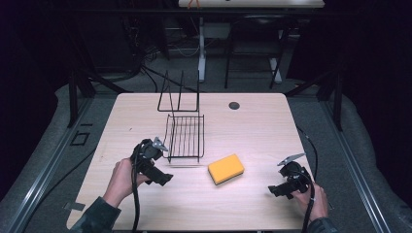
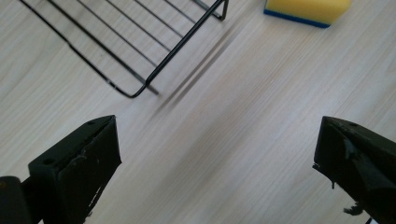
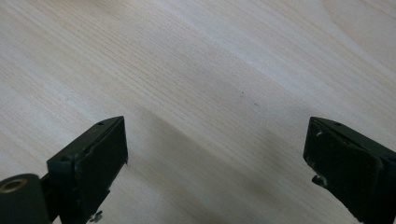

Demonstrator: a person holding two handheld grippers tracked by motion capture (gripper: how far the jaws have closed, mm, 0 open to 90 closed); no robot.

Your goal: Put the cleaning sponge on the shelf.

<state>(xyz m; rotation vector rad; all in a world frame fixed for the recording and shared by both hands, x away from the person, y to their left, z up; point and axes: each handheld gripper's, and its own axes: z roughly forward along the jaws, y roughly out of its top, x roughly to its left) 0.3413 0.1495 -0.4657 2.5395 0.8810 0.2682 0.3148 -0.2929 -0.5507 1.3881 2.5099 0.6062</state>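
A yellow sponge (image 1: 226,169) with a blue underside lies on the pale wooden table (image 1: 252,131), right of centre near the front. A black wire rack (image 1: 185,136) stands behind it, left of centre. My left gripper (image 1: 165,178) is held low at the front left, just left of the rack's near corner, jaws wide open and holding nothing. In the left gripper view the rack (image 2: 116,42) is at top left and the sponge (image 2: 306,9) at the top edge, with the left gripper (image 2: 217,154) over bare wood. My right gripper (image 1: 277,190) hovers open at the front right; the right gripper (image 3: 215,154) faces bare wood.
A small dark round hole (image 1: 234,105) sits near the table's far edge. Cables trail from both grippers off the front. Beyond the table stand dark frame legs and a white desk (image 1: 250,4).
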